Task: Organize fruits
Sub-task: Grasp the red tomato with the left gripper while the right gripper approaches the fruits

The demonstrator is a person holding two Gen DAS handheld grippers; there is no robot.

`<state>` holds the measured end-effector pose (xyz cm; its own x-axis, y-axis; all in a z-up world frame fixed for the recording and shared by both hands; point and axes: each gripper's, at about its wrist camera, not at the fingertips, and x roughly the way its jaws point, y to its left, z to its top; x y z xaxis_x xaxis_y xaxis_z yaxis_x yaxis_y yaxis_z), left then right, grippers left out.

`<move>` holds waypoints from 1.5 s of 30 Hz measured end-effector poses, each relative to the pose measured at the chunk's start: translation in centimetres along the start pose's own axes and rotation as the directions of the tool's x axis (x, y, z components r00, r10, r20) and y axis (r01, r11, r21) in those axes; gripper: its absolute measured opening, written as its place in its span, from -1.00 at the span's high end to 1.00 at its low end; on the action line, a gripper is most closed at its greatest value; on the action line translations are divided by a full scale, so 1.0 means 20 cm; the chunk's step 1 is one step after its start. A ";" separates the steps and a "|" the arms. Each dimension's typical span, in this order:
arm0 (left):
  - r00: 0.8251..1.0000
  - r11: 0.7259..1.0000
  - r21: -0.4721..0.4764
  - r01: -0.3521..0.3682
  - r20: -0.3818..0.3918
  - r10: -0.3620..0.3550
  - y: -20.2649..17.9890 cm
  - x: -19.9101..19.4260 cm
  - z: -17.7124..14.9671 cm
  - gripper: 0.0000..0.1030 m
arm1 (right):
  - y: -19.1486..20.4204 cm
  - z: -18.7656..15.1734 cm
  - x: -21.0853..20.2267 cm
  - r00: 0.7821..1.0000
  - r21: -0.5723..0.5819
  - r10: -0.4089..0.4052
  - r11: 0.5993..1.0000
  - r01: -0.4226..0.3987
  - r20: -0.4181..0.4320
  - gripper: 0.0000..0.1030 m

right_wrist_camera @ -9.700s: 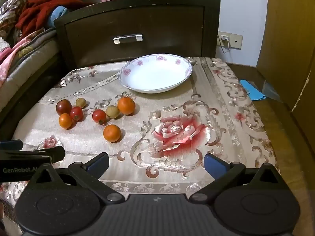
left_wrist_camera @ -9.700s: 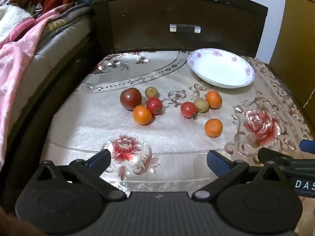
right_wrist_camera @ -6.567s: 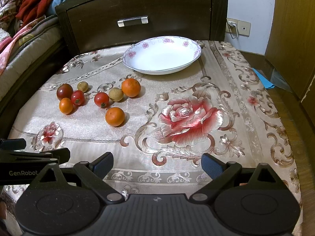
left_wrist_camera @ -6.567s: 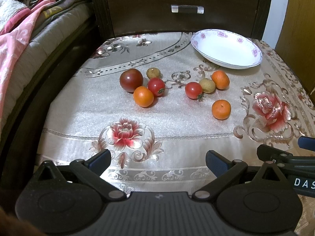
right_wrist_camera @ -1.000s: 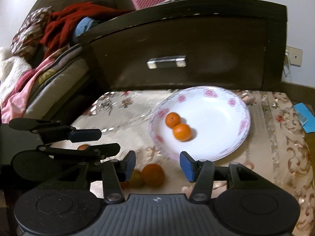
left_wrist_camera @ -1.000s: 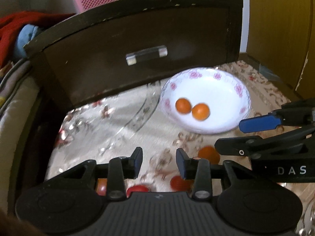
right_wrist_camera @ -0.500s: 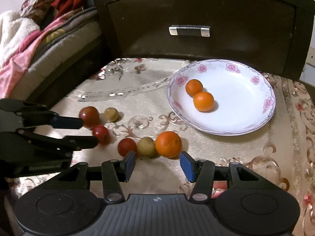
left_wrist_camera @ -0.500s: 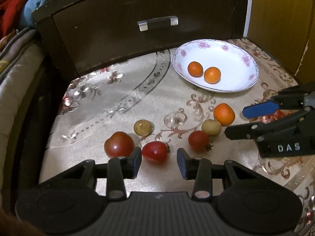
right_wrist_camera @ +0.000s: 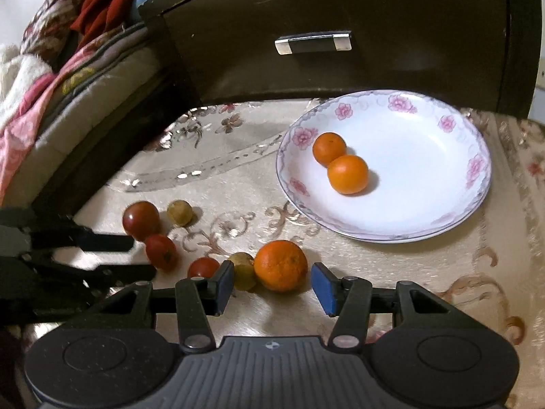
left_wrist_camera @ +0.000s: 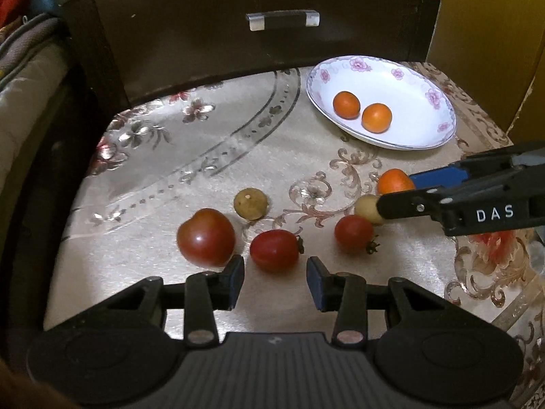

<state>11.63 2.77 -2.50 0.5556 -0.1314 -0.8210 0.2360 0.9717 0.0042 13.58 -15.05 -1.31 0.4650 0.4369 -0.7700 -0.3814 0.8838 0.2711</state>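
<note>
A white flowered plate (left_wrist_camera: 422, 136) (right_wrist_camera: 429, 177) holds two oranges (left_wrist_camera: 376, 117) (right_wrist_camera: 347, 173). My left gripper (left_wrist_camera: 275, 281) is open, just in front of a red oval tomato (left_wrist_camera: 274, 250). A big dark tomato (left_wrist_camera: 206, 237), a brown longan (left_wrist_camera: 250, 203) and a small round tomato (left_wrist_camera: 353, 232) lie near it. My right gripper (right_wrist_camera: 272, 284) is open, its fingertips on either side of the near part of an orange (right_wrist_camera: 281, 266) (left_wrist_camera: 393, 181) on the cloth. A yellowish longan (right_wrist_camera: 242, 270) (left_wrist_camera: 366, 204) lies beside the orange, at the left fingertip.
A dark wooden drawer front (left_wrist_camera: 259, 24) with a metal handle (left_wrist_camera: 282, 20) stands behind the table. Bedding (right_wrist_camera: 44, 78) lies to the left. A yellow cabinet side (left_wrist_camera: 490, 34) is at the right. The flowered tablecloth (left_wrist_camera: 204, 156) covers the table.
Both grippers have moved forward and down toward the fruit on the cloth. The left one has come up to the oval tomato, the right one to the orange.
</note>
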 end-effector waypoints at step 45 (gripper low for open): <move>0.999 0.998 -0.047 0.046 0.013 -0.046 0.00 0.07 0.00 0.17 | -0.01 0.02 0.01 0.999 0.016 0.037 0.999 -0.037 -0.013 0.07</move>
<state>12.42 2.65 -3.53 0.5550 -0.1781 -0.8126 0.2236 0.9728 -0.0605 14.20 -15.08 -1.29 0.4400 0.4670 -0.7670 -0.3857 0.8696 0.3082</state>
